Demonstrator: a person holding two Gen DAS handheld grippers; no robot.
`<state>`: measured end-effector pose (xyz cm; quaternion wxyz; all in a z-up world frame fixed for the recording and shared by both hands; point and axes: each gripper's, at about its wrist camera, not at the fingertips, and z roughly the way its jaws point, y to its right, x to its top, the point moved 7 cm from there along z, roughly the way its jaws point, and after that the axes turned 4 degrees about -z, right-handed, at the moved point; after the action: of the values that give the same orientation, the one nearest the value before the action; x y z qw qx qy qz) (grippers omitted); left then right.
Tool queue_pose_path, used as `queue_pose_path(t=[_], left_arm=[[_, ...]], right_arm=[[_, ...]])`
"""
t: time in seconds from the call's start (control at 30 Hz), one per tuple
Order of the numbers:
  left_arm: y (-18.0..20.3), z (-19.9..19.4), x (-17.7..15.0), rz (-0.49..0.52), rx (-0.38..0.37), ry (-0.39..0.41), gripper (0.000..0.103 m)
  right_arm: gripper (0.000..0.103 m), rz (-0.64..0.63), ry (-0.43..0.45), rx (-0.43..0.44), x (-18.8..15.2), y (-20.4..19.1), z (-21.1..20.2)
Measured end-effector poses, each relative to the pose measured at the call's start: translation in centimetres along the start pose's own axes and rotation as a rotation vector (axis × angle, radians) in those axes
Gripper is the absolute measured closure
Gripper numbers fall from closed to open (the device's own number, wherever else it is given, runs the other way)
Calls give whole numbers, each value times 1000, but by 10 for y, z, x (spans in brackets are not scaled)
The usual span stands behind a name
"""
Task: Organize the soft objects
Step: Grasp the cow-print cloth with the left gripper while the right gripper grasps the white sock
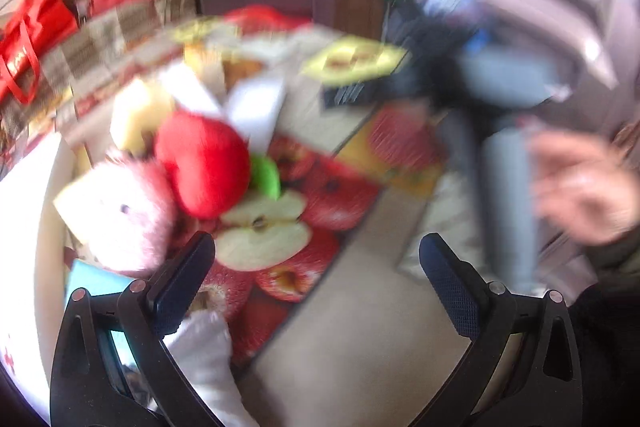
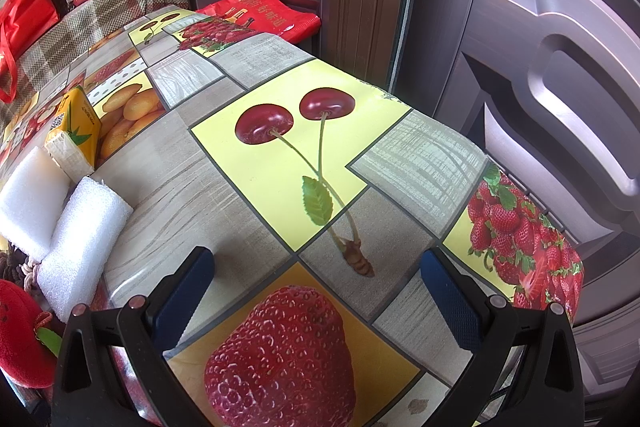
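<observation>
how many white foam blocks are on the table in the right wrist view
2. One foam block lies near the table's left edge, just ahead of the red plush apple; the other foam block is behind it, beside the yellow tissue pack. More may be hidden off-frame.

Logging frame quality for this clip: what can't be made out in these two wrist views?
- Left wrist view: motion blur smears everything; the pink plush and red plush show no detail, and whether they touch is unclear.
- Left wrist view: the right gripper is a blur, its jaws unreadable.
- Right wrist view: the red plush is cut off by the left edge.
- Right wrist view: print on the tissue pack is too small.
</observation>
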<state>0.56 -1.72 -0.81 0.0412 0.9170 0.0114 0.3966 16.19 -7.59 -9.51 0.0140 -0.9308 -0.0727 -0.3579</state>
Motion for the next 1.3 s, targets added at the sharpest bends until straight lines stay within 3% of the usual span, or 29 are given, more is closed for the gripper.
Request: queue_pose_path(t=[0.1, 0.17, 0.3, 0.4, 0.53, 0.63, 0.77, 0.87, 0.93, 1.0, 1.03, 1.1, 1.2, 1.3], left_arm=[[-18, -52, 7, -50, 24, 143, 0], [-44, -81, 4, -107, 46, 184, 0], [-103, -113, -17, -254, 87, 197, 0], [-127, -118, -34, -301, 144, 141, 0], [-113, -109, -50, -250, 142, 72, 0], [-107, -96, -56, -194, 178, 34, 0], [-111, -89, -60, -128, 282, -5, 1], [-114, -87, -61, -74, 349, -26, 1], [-114, -83, -61, -40, 369, -44, 6], [-113, -76, -63, -3, 398, -77, 16], [-112, -72, -65, 13, 407, -93, 20], [-106, -66, -67, 34, 392, -111, 23], [-92, -57, -69, 80, 367, -136, 23], [-66, -44, -73, 75, 239, -153, 23]], right_arm=[[0, 0, 0, 0, 0, 0, 0], [0, 0, 0, 0, 0, 0, 0], [0, 1, 0, 0, 0, 0, -1], [0, 2, 1, 0, 1, 0, 0], [0, -7, 6, 41, 1, 0, 1], [0, -92, 21, 183, 3, -6, -7], [0, 58, 146, 435, 4, 19, -37], [0, 104, 305, 490, 13, 41, -71], [0, 140, 357, 569, 19, 48, -87], [0, 161, 338, 664, 24, 49, -92], [0, 157, 326, 671, 26, 48, -94], [0, 130, 372, 664, 27, 47, -103], [0, 48, 528, 666, 29, 44, -126], [0, -66, 540, 698, 32, 24, -133]])
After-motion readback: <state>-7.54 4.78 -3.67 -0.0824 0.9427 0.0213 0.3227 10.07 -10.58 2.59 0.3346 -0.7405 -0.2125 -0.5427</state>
